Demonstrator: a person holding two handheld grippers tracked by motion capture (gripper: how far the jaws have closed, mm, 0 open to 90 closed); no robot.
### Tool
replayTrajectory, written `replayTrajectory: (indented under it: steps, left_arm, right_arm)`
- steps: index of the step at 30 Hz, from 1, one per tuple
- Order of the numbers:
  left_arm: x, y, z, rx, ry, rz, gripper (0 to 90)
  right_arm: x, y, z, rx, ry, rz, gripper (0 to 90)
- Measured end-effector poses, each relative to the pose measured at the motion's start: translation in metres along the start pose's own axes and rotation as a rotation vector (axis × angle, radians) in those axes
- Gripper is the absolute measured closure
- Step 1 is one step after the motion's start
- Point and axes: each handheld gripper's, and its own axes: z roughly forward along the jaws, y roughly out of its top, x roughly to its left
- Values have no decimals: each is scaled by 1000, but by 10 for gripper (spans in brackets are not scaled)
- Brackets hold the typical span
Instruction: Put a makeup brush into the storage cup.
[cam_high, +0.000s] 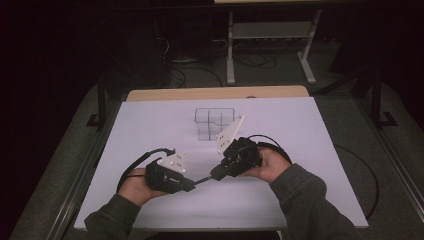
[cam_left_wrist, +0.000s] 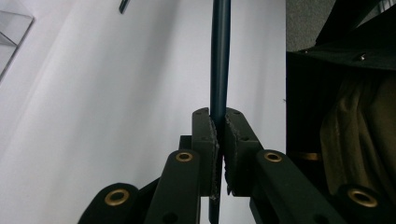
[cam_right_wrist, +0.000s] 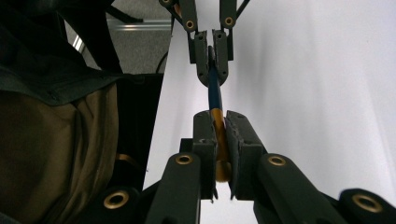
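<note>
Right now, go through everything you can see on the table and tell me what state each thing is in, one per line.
Pen: lifted off the table, held at both ends between the two grippers.
Left gripper: shut on the dark blue end of the pen.
Right gripper: shut on the yellow end of the pen.
Clear organizer: upright on the table, compartments look empty.
Table: covered by a white sheet.

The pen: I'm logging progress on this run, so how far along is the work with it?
Done: the pen is off the table, picked up. In hand: the left gripper clamps its dark barrel while the right gripper clamps its yellow end, so both hold it between them. Left: probably pulling the ends apart or passing it over; the clear organiser behind holds no pen.
</note>
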Motion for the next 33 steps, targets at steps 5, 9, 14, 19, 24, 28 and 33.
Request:
replayTrajectory:
  steps: [5, 9, 14, 19, 24, 28, 33]
  left_arm:
    - [-1, 6, 1, 8, -1, 13, 776]
    - [-2, 11, 1, 5, -1, 8, 776]
    - [-3, 14, 2, 10, -3, 16, 827]
    - [-2, 13, 1, -15, 1, 4, 839]
    - [0, 9, -2, -62, 16, -21, 840]
    - [1, 5, -4, -110, 17, -44, 840]
    - [1, 4, -5, -157, 13, -69, 841]
  right_arm:
    - [3, 9, -1, 40, -14, -10, 823]
    - [6, 16, 2, 82, -10, -17, 823]
    - [9, 25, 1, 98, -24, -60, 824]
    - [9, 26, -1, 70, -29, -53, 812]
    - [7, 19, -8, -26, -48, -21, 601]
    - [3, 11, -11, -84, -70, 12, 574]
    - [1, 4, -10, -131, -76, 33, 593]
